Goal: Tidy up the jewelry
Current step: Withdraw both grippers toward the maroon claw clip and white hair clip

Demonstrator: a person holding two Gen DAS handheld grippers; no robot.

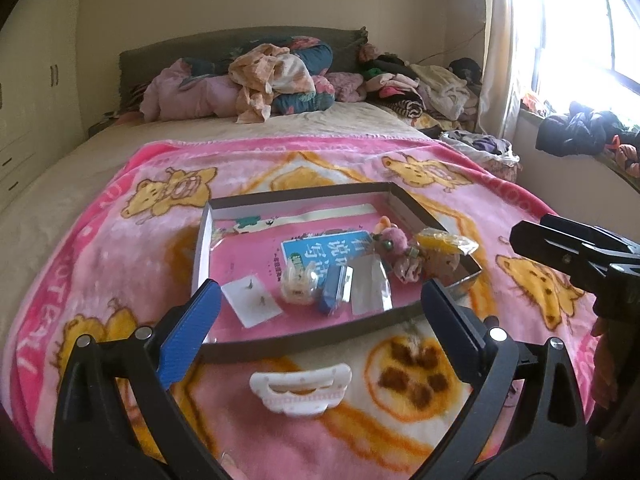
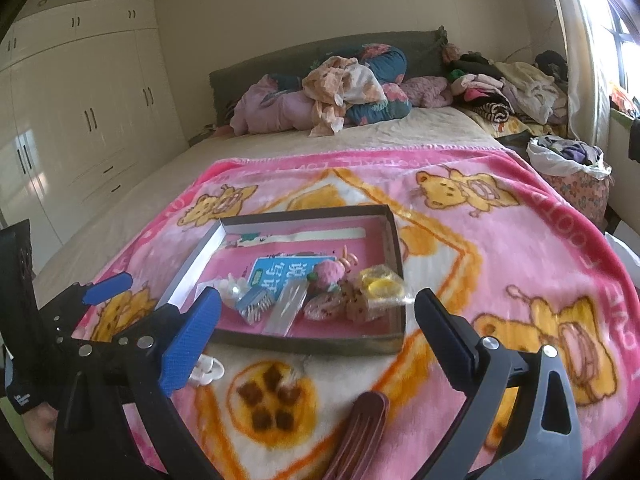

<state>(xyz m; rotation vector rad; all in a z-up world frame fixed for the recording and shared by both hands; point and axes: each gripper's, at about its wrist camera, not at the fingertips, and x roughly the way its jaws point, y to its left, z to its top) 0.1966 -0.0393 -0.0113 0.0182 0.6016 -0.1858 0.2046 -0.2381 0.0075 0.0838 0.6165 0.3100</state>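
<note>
A shallow dark tray (image 1: 304, 340) with a pink floor lies on the pink bear blanket (image 1: 120, 264). It holds a white earring card (image 1: 250, 300), a blue comb-like clip (image 1: 334, 290), a clear bag (image 1: 370, 286), pink plush pieces (image 1: 394, 240) and a yellow packet (image 1: 444, 242). My left gripper (image 1: 320, 286) stands open just before the tray's near wall, nothing between its fingers. A white hair clip (image 1: 300, 394) lies on the blanket below it. My right gripper (image 2: 318, 296) is open too, above a brown barrette (image 2: 360, 436) on the blanket. The tray (image 2: 312, 344) lies ahead.
A blue booklet (image 1: 324, 250) lies flat in the tray. Heaped clothes and bedding (image 2: 340, 92) fill the head of the bed. White wardrobes (image 2: 80, 120) line the left wall. A full laundry bag (image 2: 572, 164) stands at the bed's right side, under the bright window (image 1: 580, 20).
</note>
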